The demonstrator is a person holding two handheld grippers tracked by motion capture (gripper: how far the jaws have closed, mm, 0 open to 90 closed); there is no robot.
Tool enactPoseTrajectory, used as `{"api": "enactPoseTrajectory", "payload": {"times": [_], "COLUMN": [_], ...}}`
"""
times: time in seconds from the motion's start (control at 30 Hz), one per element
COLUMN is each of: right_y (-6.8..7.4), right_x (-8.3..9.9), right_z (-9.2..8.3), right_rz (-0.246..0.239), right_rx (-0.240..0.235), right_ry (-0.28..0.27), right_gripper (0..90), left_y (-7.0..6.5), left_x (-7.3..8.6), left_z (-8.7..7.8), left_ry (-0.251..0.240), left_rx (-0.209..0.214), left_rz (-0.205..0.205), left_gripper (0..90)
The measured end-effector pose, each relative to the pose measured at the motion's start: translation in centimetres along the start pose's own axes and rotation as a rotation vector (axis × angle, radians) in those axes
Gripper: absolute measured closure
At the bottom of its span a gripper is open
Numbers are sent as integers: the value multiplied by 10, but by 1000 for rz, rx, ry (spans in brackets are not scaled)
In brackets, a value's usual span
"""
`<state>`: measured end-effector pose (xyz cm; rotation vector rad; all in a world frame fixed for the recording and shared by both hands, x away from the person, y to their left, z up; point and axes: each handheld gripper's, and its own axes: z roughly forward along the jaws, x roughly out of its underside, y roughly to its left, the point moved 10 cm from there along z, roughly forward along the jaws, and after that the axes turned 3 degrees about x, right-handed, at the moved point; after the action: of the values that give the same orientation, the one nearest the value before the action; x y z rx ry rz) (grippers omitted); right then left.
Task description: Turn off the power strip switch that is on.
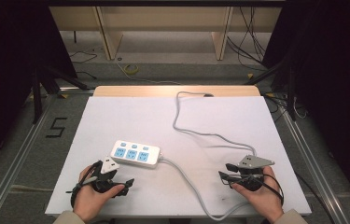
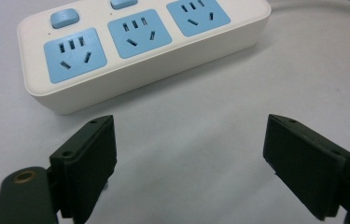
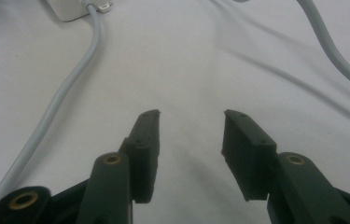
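A white power strip [image 1: 135, 154] with three blue sockets and blue switches lies on the white table [image 1: 130, 116], left of centre. Its grey cable [image 1: 186, 179] loops toward the near edge, then runs back along the right side to the far edge. My left gripper [image 1: 122, 173] sits just in front of the strip with its jaws wide apart and nothing between them. In the left gripper view, the power strip [image 2: 135, 46] lies close ahead of the left gripper [image 2: 191, 126]. My right gripper [image 1: 224, 171] rests at the near right, open and empty, pointing left. In the right gripper view, the cable [image 3: 70, 88] passes left of the right gripper [image 3: 191, 114].
The far stretch of the cable [image 3: 331, 46] runs past on the right in the right gripper view. A wooden strip [image 1: 177, 90] borders the table's far edge. Black stands, loose wires and a floor mark "5" [image 1: 57, 127] surround the table.
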<state>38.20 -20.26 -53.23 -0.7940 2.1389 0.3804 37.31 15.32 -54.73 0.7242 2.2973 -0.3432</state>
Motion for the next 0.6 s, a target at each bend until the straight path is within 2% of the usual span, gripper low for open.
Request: {"api": "enactPoseTrajectory", "payload": {"times": [0.1, 0.17, 0.23, 0.33, 0.43, 0.47, 0.6], "right_y": [0, 1, 1, 2, 2, 2, 2], "right_x": [0, 0, 0, 0, -1, -1, -1], "right_z": [0, 0, -1, 0, 0, 0, 0], "right_rz": [-4, -6, -8, -8, -10, -9, -11], "right_rx": [0, 0, 0, -2, -2, -2, -1], "right_ry": [1, 2, 0, 1, 1, 1, 1], "right_gripper": [570, 571, 571, 571, 572, 572, 572], "left_y": [0, 1, 2, 4, 4, 3, 0], "left_x": [0, 1, 2, 2, 4, 5, 5], "left_z": [-1, -2, -4, -7, -7, -7, -7], "left_ry": [-1, 7, 18, 26, 50, 59, 83], "left_rx": [-2, -9, -22, -33, -46, -48, -34], "left_rz": [2, 6, 9, 20, 39, 44, 36], "left_gripper": [224, 296, 417, 691, 851, 889, 895]}}
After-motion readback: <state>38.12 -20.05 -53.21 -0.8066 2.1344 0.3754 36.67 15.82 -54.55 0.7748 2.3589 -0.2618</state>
